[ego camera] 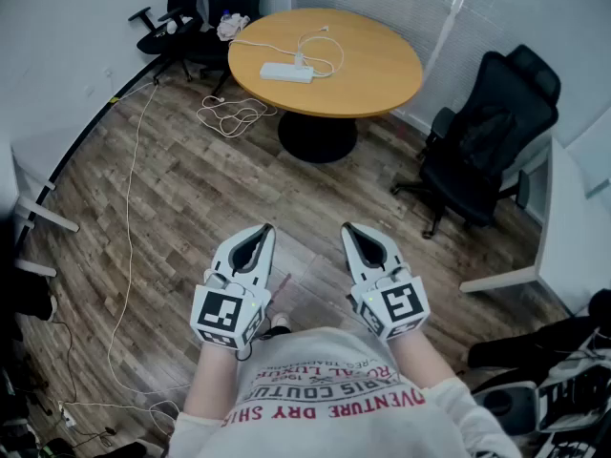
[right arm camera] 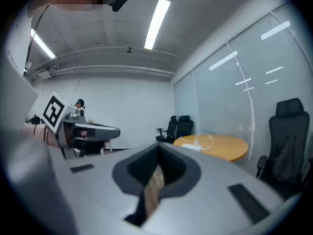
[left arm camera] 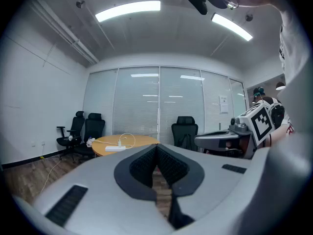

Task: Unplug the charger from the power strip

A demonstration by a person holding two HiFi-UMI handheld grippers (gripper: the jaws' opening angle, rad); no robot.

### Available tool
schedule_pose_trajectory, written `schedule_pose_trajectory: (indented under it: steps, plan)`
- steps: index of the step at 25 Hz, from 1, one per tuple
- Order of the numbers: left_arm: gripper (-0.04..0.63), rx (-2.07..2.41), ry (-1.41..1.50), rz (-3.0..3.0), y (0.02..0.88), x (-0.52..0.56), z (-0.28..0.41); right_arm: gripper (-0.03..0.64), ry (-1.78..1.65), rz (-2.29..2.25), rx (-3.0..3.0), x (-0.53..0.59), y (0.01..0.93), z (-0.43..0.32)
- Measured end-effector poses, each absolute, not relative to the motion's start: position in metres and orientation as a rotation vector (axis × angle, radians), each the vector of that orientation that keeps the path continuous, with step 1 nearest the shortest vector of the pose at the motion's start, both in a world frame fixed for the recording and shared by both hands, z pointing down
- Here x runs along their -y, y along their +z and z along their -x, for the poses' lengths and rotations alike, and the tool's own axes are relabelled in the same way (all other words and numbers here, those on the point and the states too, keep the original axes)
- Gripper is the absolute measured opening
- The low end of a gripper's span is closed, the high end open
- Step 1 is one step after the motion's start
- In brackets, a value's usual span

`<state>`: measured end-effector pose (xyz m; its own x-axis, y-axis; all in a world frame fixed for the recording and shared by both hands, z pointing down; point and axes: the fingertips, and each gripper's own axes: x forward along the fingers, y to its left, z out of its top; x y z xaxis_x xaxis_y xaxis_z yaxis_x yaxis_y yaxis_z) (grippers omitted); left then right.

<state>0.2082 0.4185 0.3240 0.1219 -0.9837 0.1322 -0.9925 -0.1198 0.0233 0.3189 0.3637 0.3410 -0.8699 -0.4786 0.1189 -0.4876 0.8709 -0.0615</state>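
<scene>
A white power strip (ego camera: 286,72) lies on the round wooden table (ego camera: 382,84) across the room, with a white charger (ego camera: 299,60) plugged into it and its thin cable looping over the tabletop. Both grippers are held close to my body, far from the table. My left gripper (ego camera: 260,234) is shut with nothing between its jaws. My right gripper (ego camera: 355,233) is shut and empty too. In the left gripper view the power strip (left arm camera: 115,149) shows small on the distant table, beyond the gripper (left arm camera: 157,148). The right gripper view shows the table (right arm camera: 217,147) off to the right of the gripper (right arm camera: 159,150).
Black office chairs stand behind the table (ego camera: 196,8) and at its right (ego camera: 487,136). A white cord (ego camera: 229,114) lies coiled on the wood floor and trails left. A white desk edge (ego camera: 563,237) is at the right. Glass walls with blinds close off the back.
</scene>
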Motion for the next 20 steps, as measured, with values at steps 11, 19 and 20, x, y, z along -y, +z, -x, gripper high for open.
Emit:
schedule_pose_trajectory:
  steps: [11, 19, 20]
  plan:
    - [0.034, 2.006, 0.116, -2.257, 0.33, -0.42, -0.2, 0.028, 0.149, -0.755, 2.927, -0.364, 0.346, -0.312]
    - [0.034, 1.99, 0.106, -2.269, 0.334, -0.429, -0.164, 0.028, 0.207, -0.831, 2.931, -0.363, 0.35, -0.282]
    - [0.034, 1.991, 0.102, -2.267, 0.335, -0.43, -0.156, 0.028, 0.212, -0.841, 2.93, -0.364, 0.351, -0.276]
